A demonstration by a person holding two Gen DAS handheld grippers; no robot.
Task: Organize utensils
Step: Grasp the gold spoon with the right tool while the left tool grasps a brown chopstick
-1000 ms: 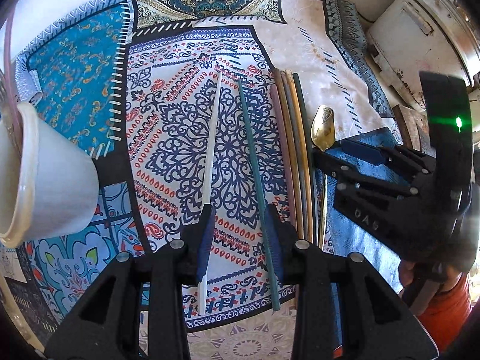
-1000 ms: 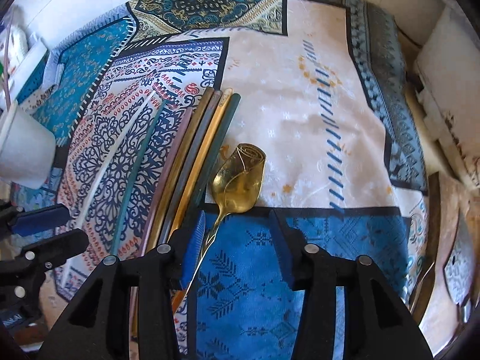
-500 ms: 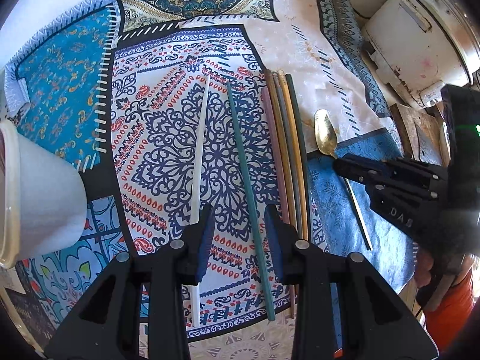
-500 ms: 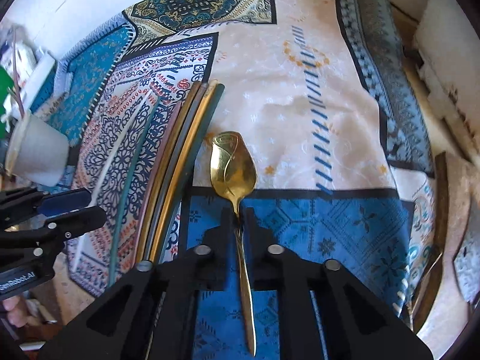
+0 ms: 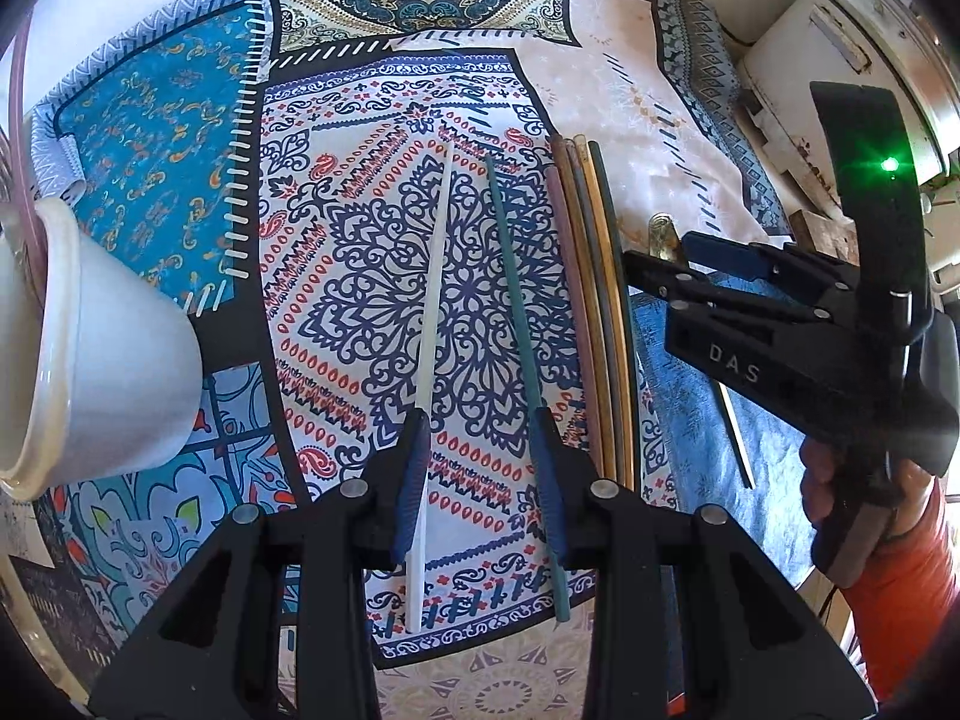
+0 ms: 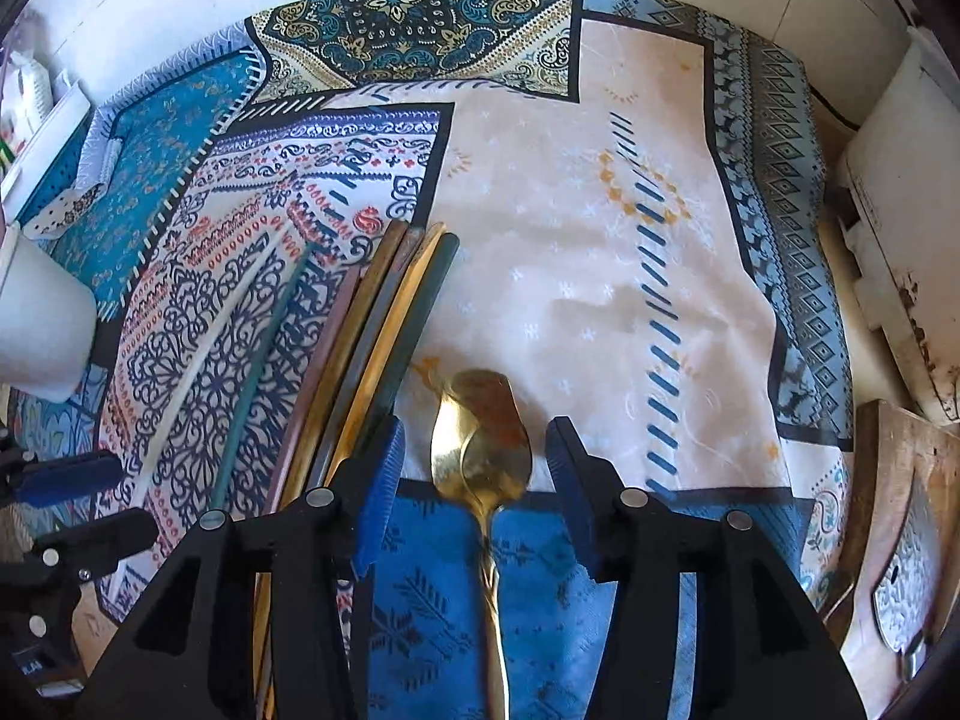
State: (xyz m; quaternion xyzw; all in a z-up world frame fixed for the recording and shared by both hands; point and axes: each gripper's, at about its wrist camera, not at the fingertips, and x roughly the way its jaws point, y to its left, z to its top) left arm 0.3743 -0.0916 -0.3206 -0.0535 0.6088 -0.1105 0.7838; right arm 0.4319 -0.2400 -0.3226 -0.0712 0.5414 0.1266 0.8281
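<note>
While the right gripper [image 6: 474, 480] jaws have just opened, gold spoon [image 6: 480, 450] lies loose between them on the cloth [image 6: 570, 240], handle cut off; left gripper [image 5: 480, 468] part open, empty.

White letters "DAS" stand on the right hand-held gripper [image 5: 690, 261] body.

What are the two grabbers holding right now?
Nothing. The right gripper has just opened its fingers; the shiny gold metal spoon lies loose between them. The left gripper is open above the patterned cloth.
</note>
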